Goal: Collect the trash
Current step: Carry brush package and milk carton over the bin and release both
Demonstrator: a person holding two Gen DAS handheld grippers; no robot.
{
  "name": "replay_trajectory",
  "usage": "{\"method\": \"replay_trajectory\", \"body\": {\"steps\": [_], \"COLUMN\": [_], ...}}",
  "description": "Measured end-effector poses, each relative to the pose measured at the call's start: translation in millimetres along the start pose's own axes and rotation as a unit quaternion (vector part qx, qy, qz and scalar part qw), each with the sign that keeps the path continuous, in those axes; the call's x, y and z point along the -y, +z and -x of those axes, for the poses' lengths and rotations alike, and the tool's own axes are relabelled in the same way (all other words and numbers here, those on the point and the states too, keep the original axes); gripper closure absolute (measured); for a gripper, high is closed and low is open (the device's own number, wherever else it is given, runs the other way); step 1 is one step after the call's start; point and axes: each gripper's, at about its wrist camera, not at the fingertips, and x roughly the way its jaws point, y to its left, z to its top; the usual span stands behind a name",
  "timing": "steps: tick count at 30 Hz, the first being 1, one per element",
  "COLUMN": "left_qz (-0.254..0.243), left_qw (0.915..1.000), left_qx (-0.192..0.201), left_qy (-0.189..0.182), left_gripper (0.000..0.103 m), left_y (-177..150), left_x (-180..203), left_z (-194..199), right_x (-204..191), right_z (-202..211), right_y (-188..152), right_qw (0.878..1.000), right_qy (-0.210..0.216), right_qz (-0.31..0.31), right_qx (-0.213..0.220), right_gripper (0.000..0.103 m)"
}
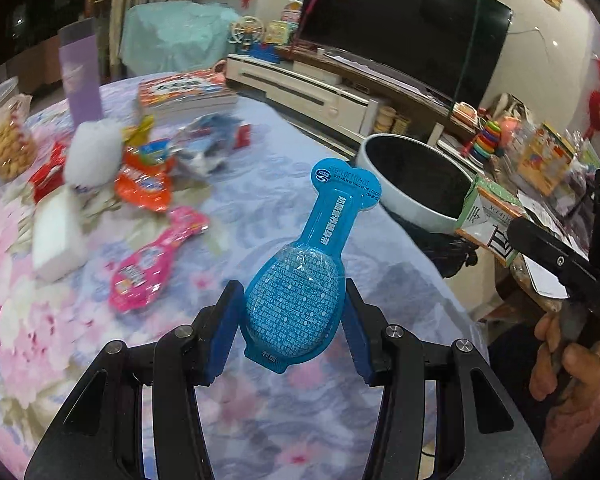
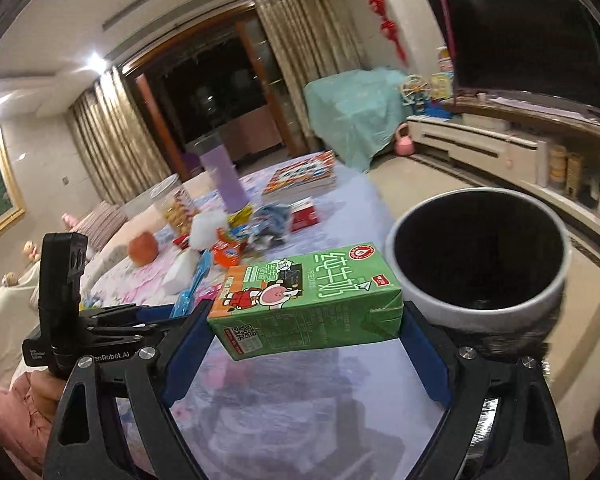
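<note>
My left gripper (image 1: 292,312) is shut on a blue spoon-shaped plastic wrapper (image 1: 304,276), held above the floral tablecloth (image 1: 80,360) with its narrow end pointing away. My right gripper (image 2: 306,320) is shut on a green milk carton (image 2: 304,304), gripped lengthwise by its two ends. A white bin with a black liner (image 2: 480,256) stands just off the table's right edge, right of the carton; in the left wrist view the bin (image 1: 416,180) lies beyond the wrapper. The carton (image 1: 488,216) also shows at the right there.
More litter lies on the table: a pink wrapper (image 1: 156,264), an orange wrapper (image 1: 144,184), a white fluffy wad (image 1: 94,152), a white box (image 1: 58,236). A purple cup (image 1: 80,76), a biscuit jar (image 1: 4,136) and books (image 1: 184,92) stand further back. A TV cabinet (image 1: 308,92) runs behind.
</note>
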Motion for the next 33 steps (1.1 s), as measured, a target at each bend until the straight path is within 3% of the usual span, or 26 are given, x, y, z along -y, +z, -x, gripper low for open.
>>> {"method": "replay_trajectory", "body": {"steps": [12, 33], "left_qz": [-0.034, -0.072], "left_qw": [0.9993, 0.9971], "left_qx": [-0.002, -0.011], "left_qy": [-0.012, -0.021], "left_gripper": [0.055, 0.055], "left_y": [16, 50], "left_x": [48, 83], "left_z": [-16, -49], "right_x": [42, 92], "right_z": [27, 26], "right_y": [5, 20], "right_qw": [0.999, 0.997], "right_qy": [-0.024, -0.05], "right_qz": [-0.028, -0.05], "right_qx": [0.025, 0.021], "right_gripper": [0.012, 0.012]}}
